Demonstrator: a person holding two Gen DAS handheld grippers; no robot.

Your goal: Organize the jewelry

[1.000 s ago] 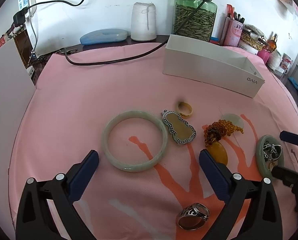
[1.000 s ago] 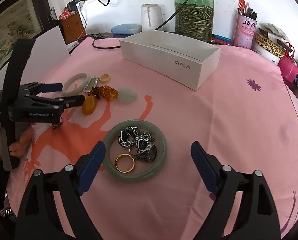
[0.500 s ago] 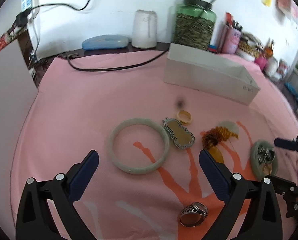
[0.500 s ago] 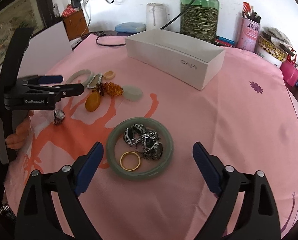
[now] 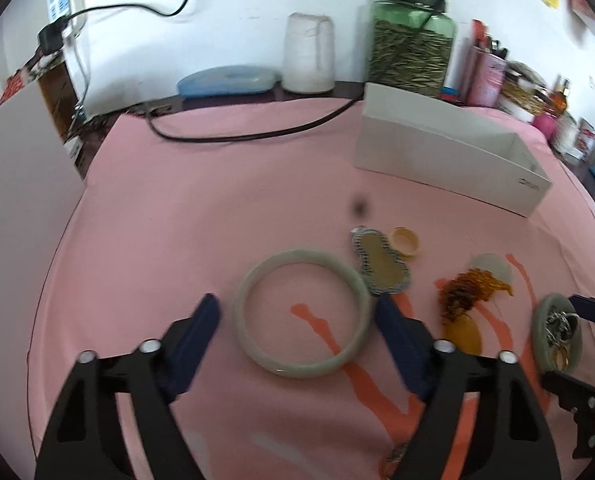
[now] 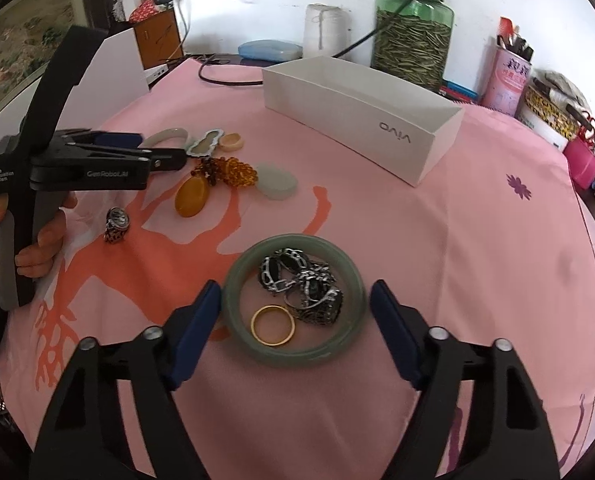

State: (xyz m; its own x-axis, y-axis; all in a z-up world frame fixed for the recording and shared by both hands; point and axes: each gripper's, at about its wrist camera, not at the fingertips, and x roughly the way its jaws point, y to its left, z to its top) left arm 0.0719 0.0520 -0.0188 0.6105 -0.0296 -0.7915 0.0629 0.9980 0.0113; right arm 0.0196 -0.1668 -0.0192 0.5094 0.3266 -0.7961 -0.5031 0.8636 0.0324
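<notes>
Pale jade bangle (image 5: 302, 313), centre frame on the pink worktop (image 5: 217, 208): rigid, smooth, brittle; take across the rim. Left hand-held gripper (image 5: 297, 338) closing around it, untouched. Darker bangle (image 6: 294, 299), lower centre: right hand-held gripper (image 6: 295, 330) likewise closing, no contact.

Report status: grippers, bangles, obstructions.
Left gripper closing around pale jade bangle. Right gripper closing around darker green bangle, no contact. Gold ring, silver jewelry inside.

Pink tablecloth (image 6: 437, 260) carries bangles (image 6: 293, 300), pendants (image 6: 191, 198), box (image 6: 361, 116).

left claw (image 5: 295, 330) — tilted down, closing | right claw (image 6: 295, 308) — tilted down, closing
</notes>
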